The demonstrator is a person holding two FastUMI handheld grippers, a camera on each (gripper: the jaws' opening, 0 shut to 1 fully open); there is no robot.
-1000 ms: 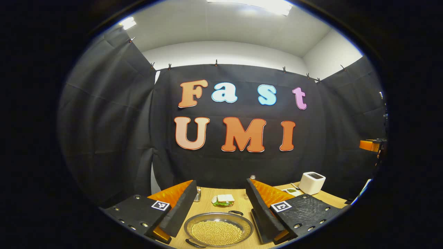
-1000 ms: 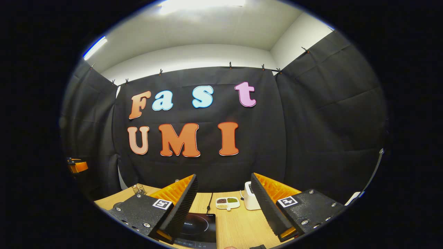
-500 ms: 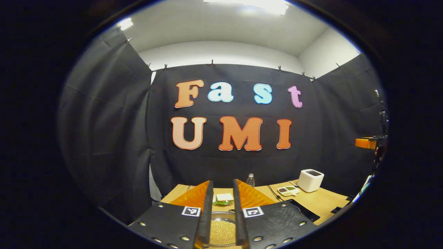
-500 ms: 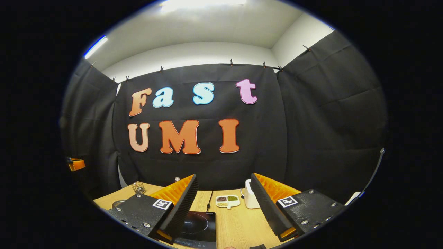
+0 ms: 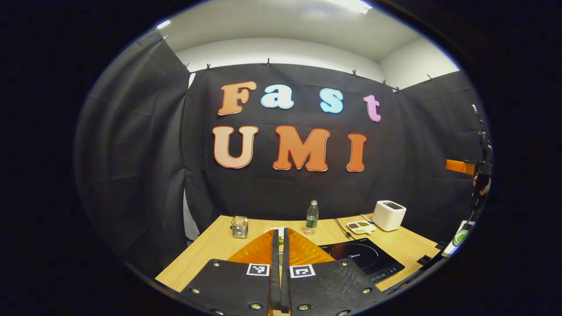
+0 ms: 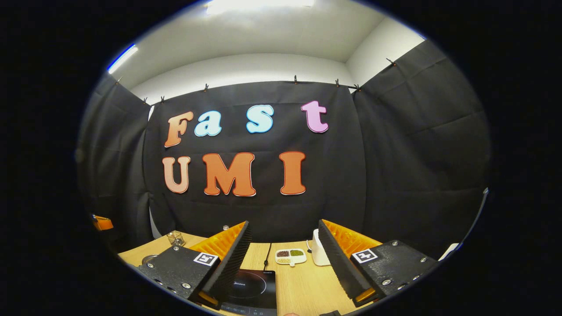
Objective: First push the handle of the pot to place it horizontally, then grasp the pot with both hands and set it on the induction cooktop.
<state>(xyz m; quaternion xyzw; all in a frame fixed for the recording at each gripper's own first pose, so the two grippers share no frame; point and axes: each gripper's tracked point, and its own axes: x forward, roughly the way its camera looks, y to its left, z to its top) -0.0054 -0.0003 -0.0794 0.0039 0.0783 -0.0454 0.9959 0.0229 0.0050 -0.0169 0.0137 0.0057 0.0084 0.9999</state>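
In the left gripper view my left gripper (image 5: 280, 232) is shut, its fingers pressed flat together with nothing between them, held over the near part of the wooden table (image 5: 206, 250). The pot is hidden behind the gripper's body. The black induction cooktop (image 5: 362, 256) lies just to its right. In the right gripper view my right gripper (image 6: 283, 232) stands open and empty above the table, with the cooktop (image 6: 254, 289) below and between its fingers.
At the back of the table stand a glass jar (image 5: 239, 226), a water bottle (image 5: 311, 217), a divided dish of beans (image 5: 360, 227) and a white toaster (image 5: 389, 215). The cooktop's cord (image 6: 266, 254) runs toward the cloth wall.
My left gripper went from wide open to shut and tilted up, so the pot of beans dropped out of sight behind it. The right gripper barely moved.
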